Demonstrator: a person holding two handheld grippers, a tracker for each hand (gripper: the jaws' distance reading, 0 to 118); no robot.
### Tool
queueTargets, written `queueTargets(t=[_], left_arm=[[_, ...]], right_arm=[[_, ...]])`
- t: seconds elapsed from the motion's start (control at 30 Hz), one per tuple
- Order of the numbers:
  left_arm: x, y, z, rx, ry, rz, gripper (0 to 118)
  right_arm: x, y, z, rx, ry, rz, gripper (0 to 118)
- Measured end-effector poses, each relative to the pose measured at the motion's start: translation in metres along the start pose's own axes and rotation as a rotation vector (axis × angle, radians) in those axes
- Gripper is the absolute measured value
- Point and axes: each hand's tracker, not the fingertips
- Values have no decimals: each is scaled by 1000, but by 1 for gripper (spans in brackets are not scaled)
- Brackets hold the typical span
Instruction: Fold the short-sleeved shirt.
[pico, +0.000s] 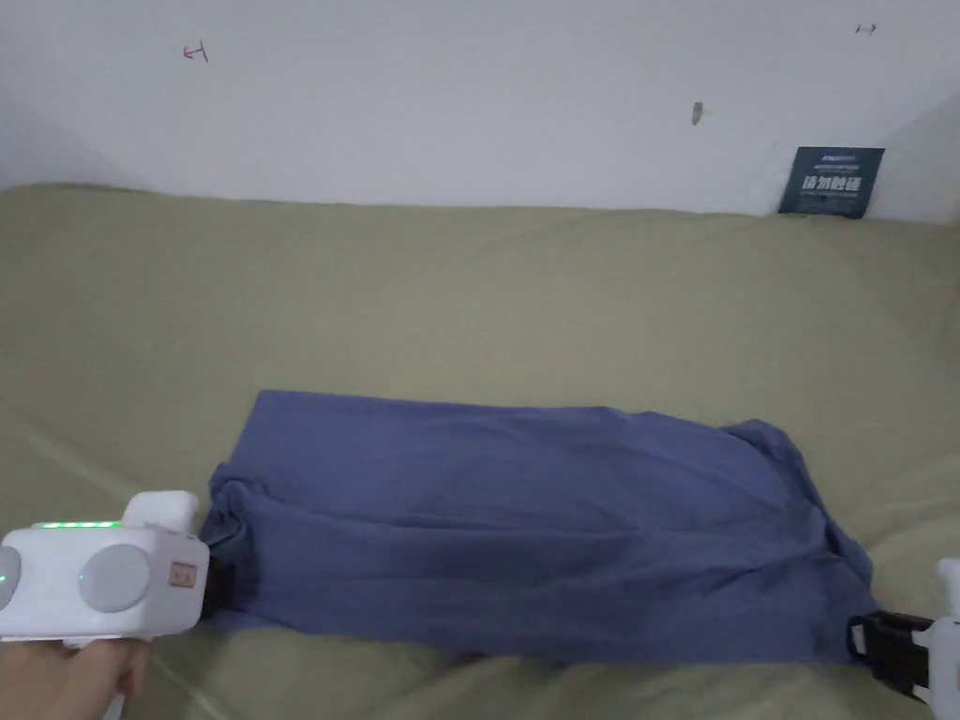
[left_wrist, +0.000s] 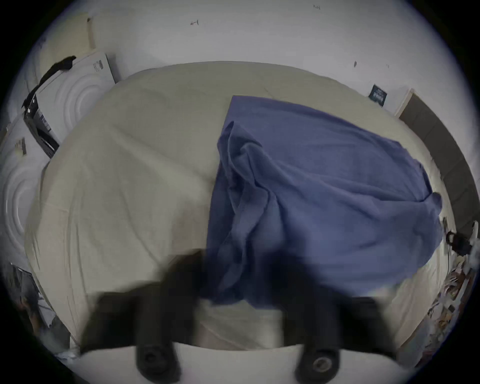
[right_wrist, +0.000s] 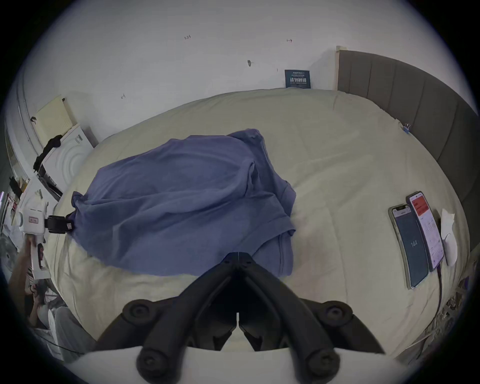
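A blue short-sleeved shirt (pico: 525, 525) lies folded into a long band across the olive bed sheet (pico: 469, 300). My left gripper (pico: 217, 572) is at its left end. In the left gripper view (left_wrist: 237, 259) the jaws are blurred and stand apart, with bunched shirt cloth (left_wrist: 324, 194) between and beyond them. My right gripper (pico: 858, 642) is at the shirt's near right corner. In the right gripper view (right_wrist: 237, 254) its jaws are closed tip to tip on the hem of the shirt (right_wrist: 181, 202). That view also has the left gripper (right_wrist: 68, 225) at the far end.
Two phones (right_wrist: 407, 241) (right_wrist: 426, 228) and a white tissue (right_wrist: 448, 233) lie on the bed to the right. A grey headboard (right_wrist: 415, 104) stands beyond them. A dark card (pico: 831, 181) leans on the wall. White boxes (left_wrist: 72, 96) stand left of the bed.
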Motion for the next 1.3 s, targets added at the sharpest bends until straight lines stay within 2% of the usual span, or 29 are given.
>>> queueTargets(t=[0.03,0.1,0.13,0.17,0.2,0.27,0.3,0.33,0.47,0.5,0.53,0.57,0.67,0.8,0.9,0.97,1.03,1.3], left_arm=[[1,-3,2,14,-85,34,5],[5,-2,2,-3,-37,9,5],[5,-2,3,7,-37,4,5],[4,-2,3,5,-40,8,5],[1,-1,4,2,-47,19,5],[-2,0,5,3,-62,46,5],[-2,0,5,2,-66,53,5],[-2,0,5,3,-68,56,5],[1,-1,6,6,-65,61,5],[2,-1,7,7,-63,62,5],[2,-2,9,9,-64,59,5],[3,-2,10,9,-66,57,5],[2,-4,19,11,-56,45,5],[-2,-9,35,31,-62,53,5],[-4,-19,50,40,-54,46,5],[-7,-32,65,43,-53,41,5],[-11,-52,82,47,-72,50,5],[-18,-132,128,18,-89,40,5]], right_arm=[[1,0,-1,-1,0,2,1],[8,3,-8,-8,-4,10,4],[9,5,-10,-15,-1,4,25],[10,8,-12,-18,-1,-1,81],[10,11,-15,-33,4,-11,116],[12,13,-26,-79,65,-39,118],[13,8,-28,-101,91,-22,118],[9,15,-35,-109,61,-29,117],[3,22,-56,-148,10,5,94],[2,24,-56,-158,3,3,60],[2,22,-54,-153,22,2,21],[0,21,-51,-139,59,-21,13],[-1,21,-34,-127,35,8,13],[-3,19,-8,-84,50,-36,13],[-13,11,16,-73,58,1,13],[-17,-1,34,-70,54,34,13],[1,-14,42,-80,80,17,13],[5,-91,102,-92,74,38,13]])
